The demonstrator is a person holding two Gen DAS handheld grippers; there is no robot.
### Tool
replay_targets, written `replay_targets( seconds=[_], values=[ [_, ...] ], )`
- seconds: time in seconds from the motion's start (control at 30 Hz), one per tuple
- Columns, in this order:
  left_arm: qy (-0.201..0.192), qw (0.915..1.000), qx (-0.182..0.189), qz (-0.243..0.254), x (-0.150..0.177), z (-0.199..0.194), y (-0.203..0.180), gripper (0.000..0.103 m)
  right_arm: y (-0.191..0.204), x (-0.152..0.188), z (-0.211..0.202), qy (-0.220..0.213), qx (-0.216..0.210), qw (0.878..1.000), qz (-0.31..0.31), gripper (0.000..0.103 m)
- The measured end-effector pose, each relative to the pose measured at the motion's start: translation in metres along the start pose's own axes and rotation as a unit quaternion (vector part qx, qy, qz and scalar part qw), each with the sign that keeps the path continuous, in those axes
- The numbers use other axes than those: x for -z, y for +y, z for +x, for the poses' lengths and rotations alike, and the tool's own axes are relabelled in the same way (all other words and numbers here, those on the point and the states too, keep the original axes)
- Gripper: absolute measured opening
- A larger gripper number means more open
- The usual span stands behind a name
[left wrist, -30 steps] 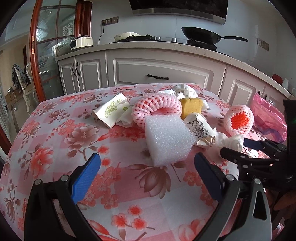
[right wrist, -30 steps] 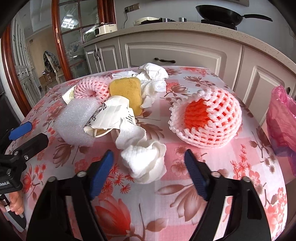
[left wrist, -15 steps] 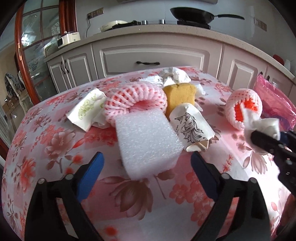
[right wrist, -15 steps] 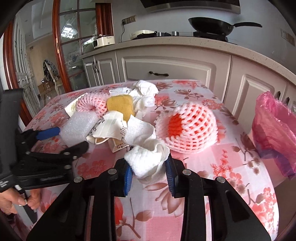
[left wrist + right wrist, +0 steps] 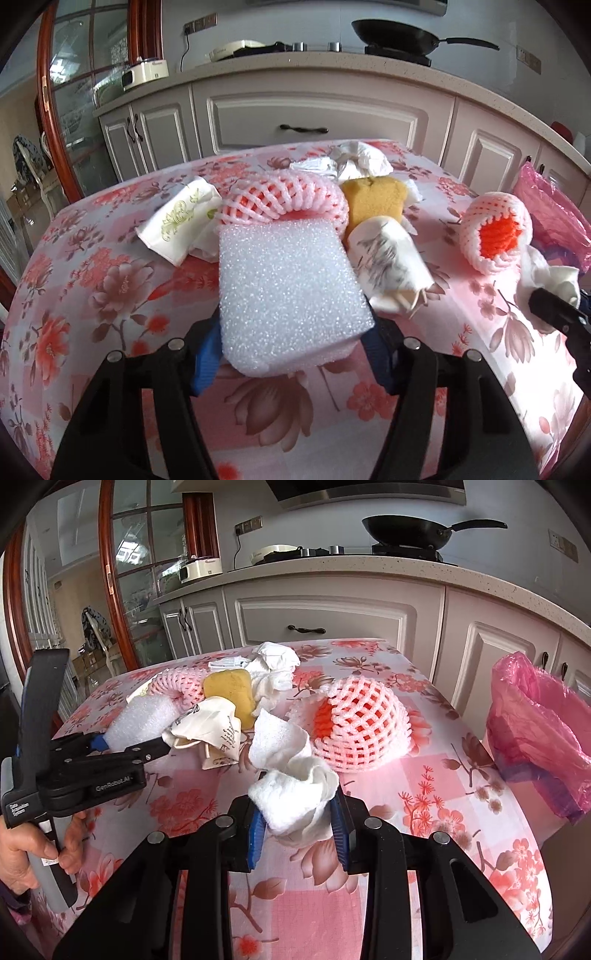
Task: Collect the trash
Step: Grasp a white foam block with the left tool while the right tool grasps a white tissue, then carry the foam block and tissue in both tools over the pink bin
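Observation:
A white foam block lies on the floral table between the fingers of my left gripper. The jaws are closing and both blue pads touch the block's sides. The right wrist view shows that left gripper from the side, a hand holding its grip. My right gripper is shut on a crumpled white paper towel, held just above the cloth. Other trash sits behind: a pink foam net sleeve, a yellow sponge, a crushed printed paper cup and a netted orange ball.
A pink trash bag hangs off the table's right edge. A tissue pack and more crumpled tissues lie on the far side. Kitchen cabinets stand close behind the table.
My left gripper moved forward around the foam block and its jaws narrowed onto it. My right gripper shut on the paper towel and lifted it slightly off the cloth.

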State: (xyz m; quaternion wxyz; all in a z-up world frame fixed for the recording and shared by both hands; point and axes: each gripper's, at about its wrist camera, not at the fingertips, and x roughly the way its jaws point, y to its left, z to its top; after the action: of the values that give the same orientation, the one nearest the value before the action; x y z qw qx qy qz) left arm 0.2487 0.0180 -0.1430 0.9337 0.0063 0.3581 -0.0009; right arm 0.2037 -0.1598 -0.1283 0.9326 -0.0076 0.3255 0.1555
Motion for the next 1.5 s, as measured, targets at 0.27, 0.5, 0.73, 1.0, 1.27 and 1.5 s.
replay_targets(
  seconds=[0.27,0.5,0.73,1.0,1.27,1.5],
  values=[
    [-0.036,0.9991,0.019,-0.007,0.015,-0.042,0.003,0.064,0.012,0.000,-0.013,-0.012,-0.004,1.000,-0.007,0.031],
    [-0.090,0.9946,0.051,-0.008,0.024,-0.087,-0.003,0.064,0.024,-0.002,-0.038,-0.040,-0.012,0.999,-0.011,0.031],
    [-0.153,0.9867,0.053,0.000,0.021,-0.126,-0.015,0.064,0.031,-0.008,-0.073,-0.090,-0.016,0.996,-0.013,0.031],
    [-0.194,0.9797,0.052,0.007,0.015,-0.159,-0.026,0.064,0.022,-0.015,-0.108,-0.131,-0.005,0.991,-0.004,0.031],
    [-0.223,0.9709,0.078,0.038,-0.002,-0.176,-0.060,0.064,-0.006,-0.023,-0.139,-0.171,0.028,0.985,0.010,0.031],
    [-0.238,0.9603,0.123,0.077,-0.022,-0.169,-0.107,0.064,-0.050,-0.031,-0.158,-0.196,0.078,0.977,0.028,0.031]
  ],
)
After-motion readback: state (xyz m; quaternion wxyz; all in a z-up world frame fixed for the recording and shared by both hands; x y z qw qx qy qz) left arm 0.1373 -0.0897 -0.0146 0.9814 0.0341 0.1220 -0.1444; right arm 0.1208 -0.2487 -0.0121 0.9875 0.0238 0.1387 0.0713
